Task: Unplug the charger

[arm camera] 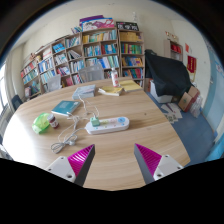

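A white power strip (108,125) lies on the round wooden table (150,135), ahead of my fingers. A white charger (96,118) is plugged into its left end, and a white cable (66,133) runs from there leftward across the table. My gripper (113,163) is open and empty, its two fingers with magenta pads (80,158) wide apart over bare table, well short of the power strip.
A green object (42,123) and a blue book (66,107) lie at the table's left. Papers and a yellow item (120,89) sit at the far side. Bookshelves (100,50) line the back wall. A dark chair (163,72) stands at the right.
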Tool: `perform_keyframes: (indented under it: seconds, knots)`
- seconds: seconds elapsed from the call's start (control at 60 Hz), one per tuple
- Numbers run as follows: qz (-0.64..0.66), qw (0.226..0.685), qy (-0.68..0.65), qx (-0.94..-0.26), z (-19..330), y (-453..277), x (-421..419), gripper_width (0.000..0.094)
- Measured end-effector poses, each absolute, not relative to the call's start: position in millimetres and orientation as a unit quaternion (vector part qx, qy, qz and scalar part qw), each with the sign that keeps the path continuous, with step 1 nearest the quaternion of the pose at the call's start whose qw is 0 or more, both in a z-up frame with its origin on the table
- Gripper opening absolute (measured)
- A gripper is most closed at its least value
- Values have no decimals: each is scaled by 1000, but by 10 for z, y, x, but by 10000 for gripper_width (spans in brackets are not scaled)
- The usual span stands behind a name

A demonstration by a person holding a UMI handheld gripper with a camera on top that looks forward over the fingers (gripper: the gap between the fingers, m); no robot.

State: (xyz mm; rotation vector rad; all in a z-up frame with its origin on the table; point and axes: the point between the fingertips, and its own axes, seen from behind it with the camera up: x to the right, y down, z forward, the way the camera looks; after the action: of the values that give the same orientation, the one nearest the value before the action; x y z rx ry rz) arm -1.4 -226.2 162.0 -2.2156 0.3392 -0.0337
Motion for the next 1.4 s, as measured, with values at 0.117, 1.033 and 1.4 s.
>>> perform_keyframes:
  seconds: [0.117, 1.033, 1.4]
  knots:
    - [-9, 449, 122, -885, 1599, -2037, -93, 832]
    - [-14, 459, 22, -888, 277, 273, -486, 259]
    - [-48, 574, 26, -817, 2184, 369, -115, 246]
